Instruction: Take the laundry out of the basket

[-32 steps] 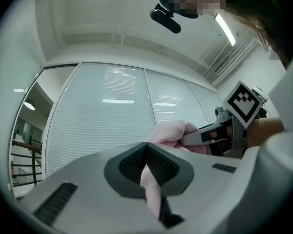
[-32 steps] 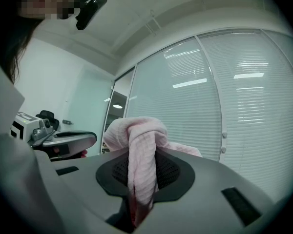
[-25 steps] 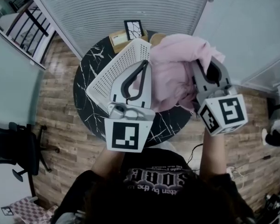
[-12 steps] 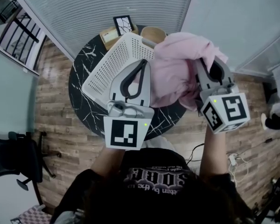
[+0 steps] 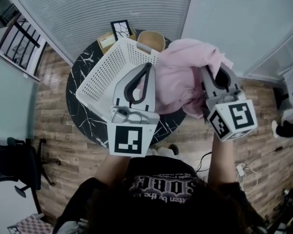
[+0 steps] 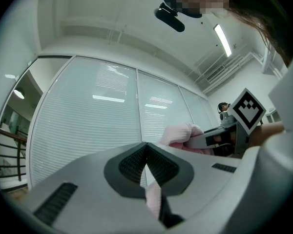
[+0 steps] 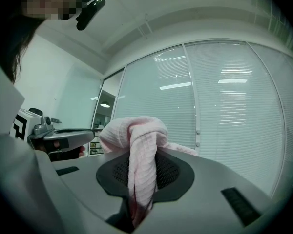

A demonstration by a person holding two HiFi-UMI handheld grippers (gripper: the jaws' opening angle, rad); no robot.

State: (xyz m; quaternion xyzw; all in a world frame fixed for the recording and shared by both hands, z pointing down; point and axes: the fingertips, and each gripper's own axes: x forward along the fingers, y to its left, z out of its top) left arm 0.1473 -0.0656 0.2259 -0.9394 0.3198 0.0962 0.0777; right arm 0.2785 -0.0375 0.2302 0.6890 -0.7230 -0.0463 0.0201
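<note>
Laundry [image 5: 178,79], a bunched pink cloth, hung right of centre in the head view, gripped at both sides above the right half of a round black marbled tabletop [image 5: 85,123]. At the far left of that frame a dark office chair [image 5: 17,165] stood on the wooden floor [image 5: 53,130]. Over the tabletop's left half a white perforated basket [image 5: 105,74] sat tipped, one holed wall turned up toward the camera and its right edge meeting the cloth. Whether any cloth remained inside could not be told. Behind it, at the tabletop's far edge, were a small wooden box [image 5: 105,42], a framed black-and-white picture [image 5: 120,29] and a tan round bowl [image 5: 151,40].

The left gripper [image 5: 149,66] reached up the middle of the frame, over the basket's right edge, with its tips at the cloth's left border. In the left gripper view its fingers [image 6: 166,167] stood almost together, pinching a thin strip of pink fabric between the pads. More of the cloth bulged just above and to the right.

The right gripper [image 5: 216,74] held the cloth's right side. In the right gripper view a thick twisted fold of pink ran down between its fingers [image 7: 173,172], which stood narrow and clamped on it, and the bundle swelled out above the pads.
</note>
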